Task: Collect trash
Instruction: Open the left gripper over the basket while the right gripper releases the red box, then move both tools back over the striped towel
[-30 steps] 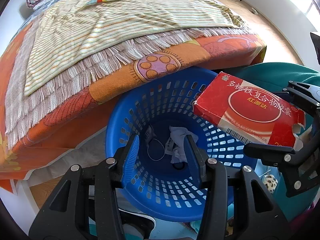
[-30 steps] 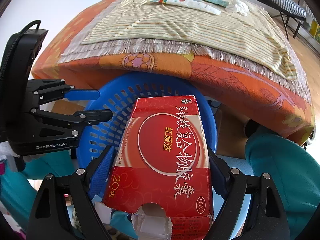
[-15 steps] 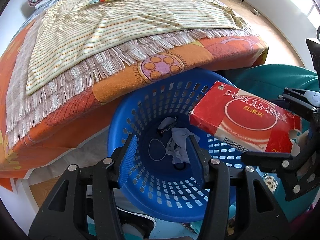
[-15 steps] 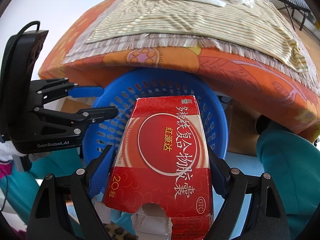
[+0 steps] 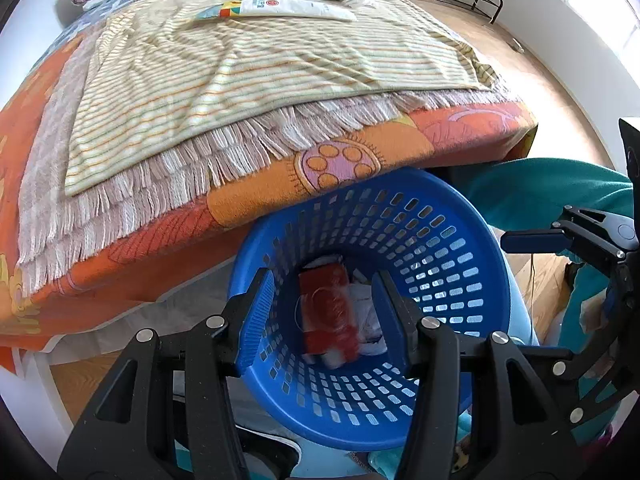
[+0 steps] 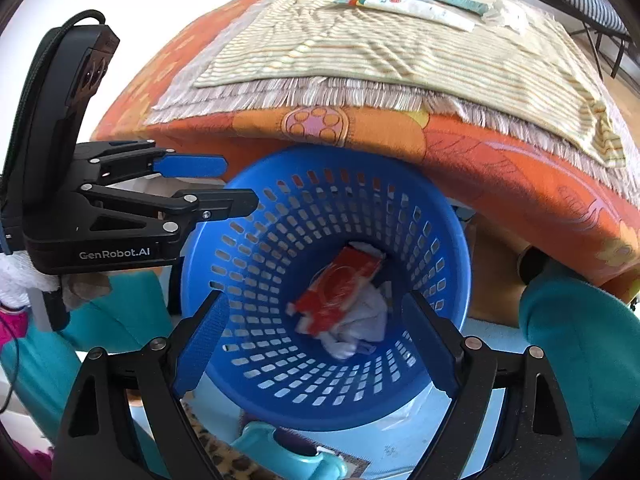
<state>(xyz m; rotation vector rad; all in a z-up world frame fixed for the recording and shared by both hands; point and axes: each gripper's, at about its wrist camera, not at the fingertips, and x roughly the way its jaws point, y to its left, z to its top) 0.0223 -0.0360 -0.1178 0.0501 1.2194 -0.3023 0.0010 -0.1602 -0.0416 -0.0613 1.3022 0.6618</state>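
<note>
One blurred red box (image 6: 338, 294) half hides crumpled paper (image 6: 362, 326) in the basket (image 6: 248, 240).

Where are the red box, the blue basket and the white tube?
red box (image 6: 340, 286), right wrist view, its red printed face.
blue basket (image 6: 320, 158), right wrist view, far rim.
white tube (image 5: 288, 7), left wrist view, middle of its body.

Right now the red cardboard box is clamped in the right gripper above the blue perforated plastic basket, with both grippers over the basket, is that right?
Not quite. The red cardboard box lies inside the blue perforated plastic basket, on crumpled white paper, as the right wrist view shows. The right gripper is open and empty. Both grippers do hang over the basket; the left gripper is empty too.
</note>
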